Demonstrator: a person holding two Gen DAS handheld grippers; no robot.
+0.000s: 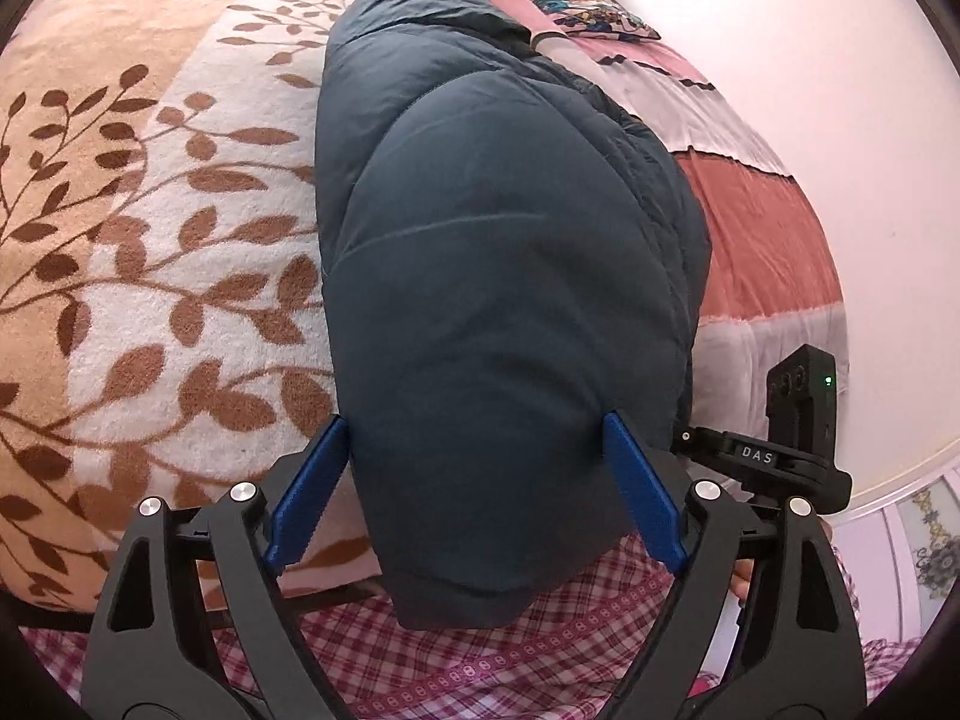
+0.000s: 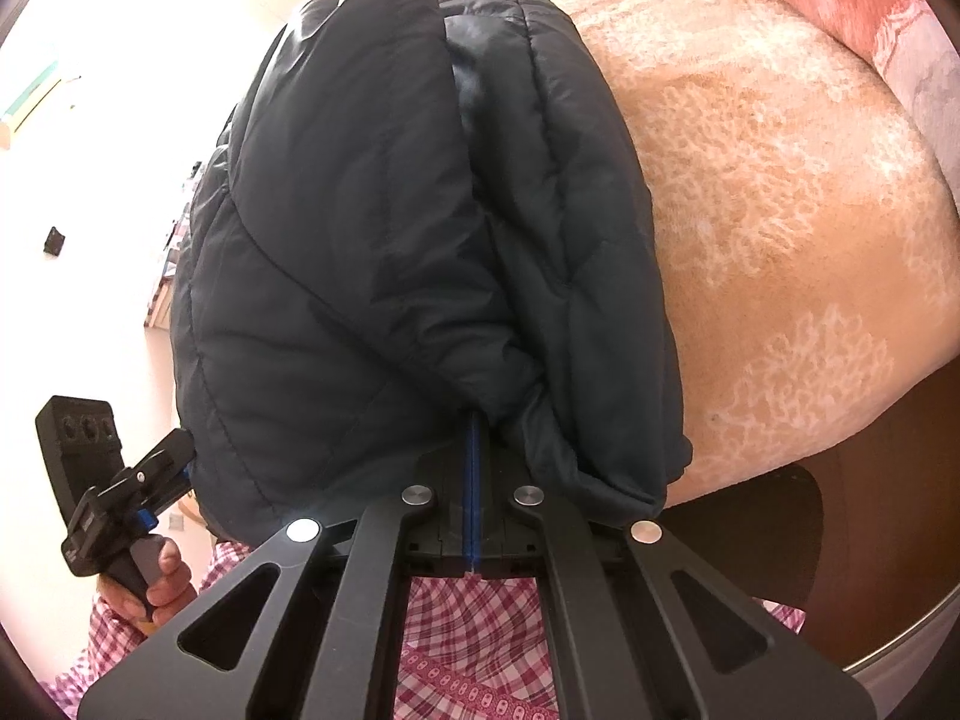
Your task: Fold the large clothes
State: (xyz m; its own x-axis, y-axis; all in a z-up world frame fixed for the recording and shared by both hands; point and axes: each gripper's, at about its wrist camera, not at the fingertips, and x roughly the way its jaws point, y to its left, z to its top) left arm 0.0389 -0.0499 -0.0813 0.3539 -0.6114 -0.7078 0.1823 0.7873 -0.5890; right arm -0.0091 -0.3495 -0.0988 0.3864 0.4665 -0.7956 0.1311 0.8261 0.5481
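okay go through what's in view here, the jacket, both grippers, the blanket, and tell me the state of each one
Dark puffer jacket: folded into a thick bundle, lying on the bed, near end overhanging the edge.
Left gripper: open, fingers either side of the jacket's end.
Right gripper: shut on a pinch of jacket fabric.
Leaf-patterned blanket: spread flat under the jacket.

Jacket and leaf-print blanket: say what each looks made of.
Jacket: looks like thin synthetic shell, nylon or polyester, slight sheen, stitched into puffy padded sections. Blanket: probably plush fleece; fuzzy, matte pile shows in the white areas between brown leaves.
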